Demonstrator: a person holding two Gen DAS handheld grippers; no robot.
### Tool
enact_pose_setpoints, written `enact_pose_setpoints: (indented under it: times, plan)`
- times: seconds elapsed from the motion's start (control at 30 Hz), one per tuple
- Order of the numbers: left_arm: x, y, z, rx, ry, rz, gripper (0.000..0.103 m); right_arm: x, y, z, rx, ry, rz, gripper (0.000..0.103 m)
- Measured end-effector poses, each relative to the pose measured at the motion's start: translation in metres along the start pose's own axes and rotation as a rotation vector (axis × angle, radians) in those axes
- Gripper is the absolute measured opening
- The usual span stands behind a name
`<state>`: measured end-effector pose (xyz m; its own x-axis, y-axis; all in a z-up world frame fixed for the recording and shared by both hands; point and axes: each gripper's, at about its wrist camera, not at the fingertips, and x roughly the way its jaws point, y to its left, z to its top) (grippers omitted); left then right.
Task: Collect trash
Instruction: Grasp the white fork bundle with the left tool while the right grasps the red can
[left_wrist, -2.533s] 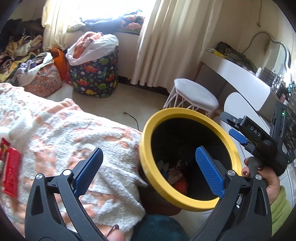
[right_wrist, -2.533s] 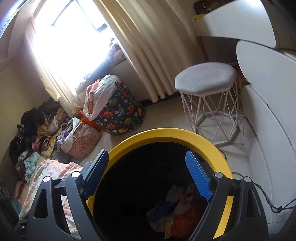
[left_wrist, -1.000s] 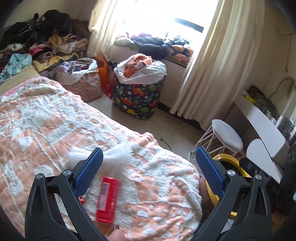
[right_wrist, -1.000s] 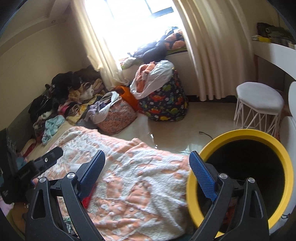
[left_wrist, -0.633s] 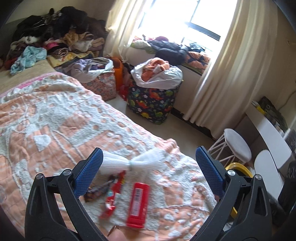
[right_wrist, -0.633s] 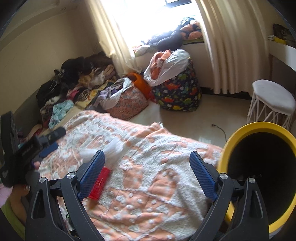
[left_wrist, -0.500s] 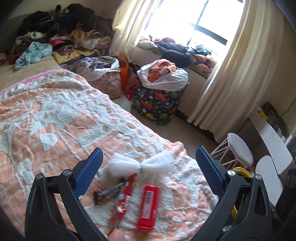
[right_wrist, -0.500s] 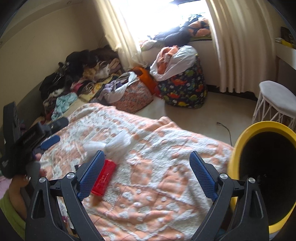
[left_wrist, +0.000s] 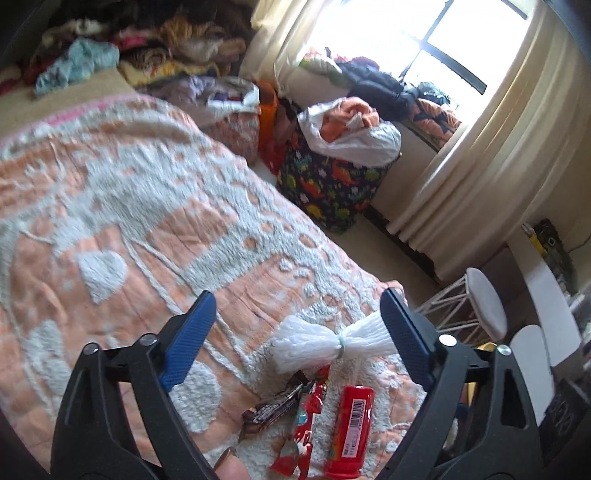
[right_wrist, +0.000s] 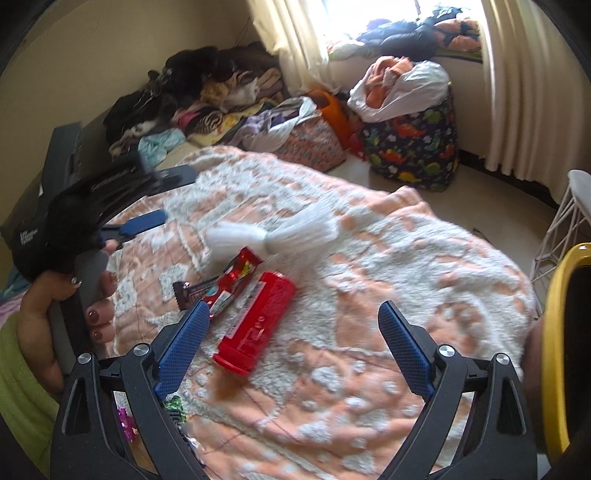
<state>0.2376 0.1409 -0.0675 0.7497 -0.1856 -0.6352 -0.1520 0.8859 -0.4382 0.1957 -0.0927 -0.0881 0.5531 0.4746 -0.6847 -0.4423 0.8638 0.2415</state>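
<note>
both grippers are empty: the left gripper has jaws apart but just narrowing, the right gripper has jaws spread wide. between them on the blanket lie uncollected trash: a red tube, a red wrapper, a dark wrapper and a white tied bundle. the yellow bin stands at the right, cut off; its contents are hidden. shiny scraps near the right jaw are unclear.

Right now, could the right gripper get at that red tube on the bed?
Probably yes. The right gripper hangs open just above the red tube, which lies bare on the blanket. Only a wrapper lies beside it, and nothing covers it.
</note>
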Motion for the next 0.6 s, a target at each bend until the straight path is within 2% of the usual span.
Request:
enact_pose_setpoints:
  times: [0.07, 0.17, 0.33, 0.5, 0.6]
  plan:
    - [0.013, 0.004, -0.001, -0.020, 0.049, -0.018, 0.070, 0.010, 0.004, 0.001, -0.005, 0.018, 0.006, 0.088]
    - [0.029, 0.009, -0.005, -0.050, 0.110, -0.044, 0.065, 0.027, 0.009, 0.002, -0.017, 0.051, 0.010, 0.083]
    - [0.050, 0.013, -0.014, -0.068, 0.195, -0.051, 0.060, 0.060, 0.010, 0.000, 0.014, 0.127, 0.031, 0.073]
    - [0.059, 0.016, -0.021, -0.072, 0.230, -0.051, 0.055, 0.083, 0.005, -0.005, 0.046, 0.181, 0.063, 0.069]
    - [0.061, 0.014, -0.022, -0.076, 0.235, -0.055, 0.044, 0.085, 0.007, -0.005, 0.020, 0.184, 0.061, 0.059]
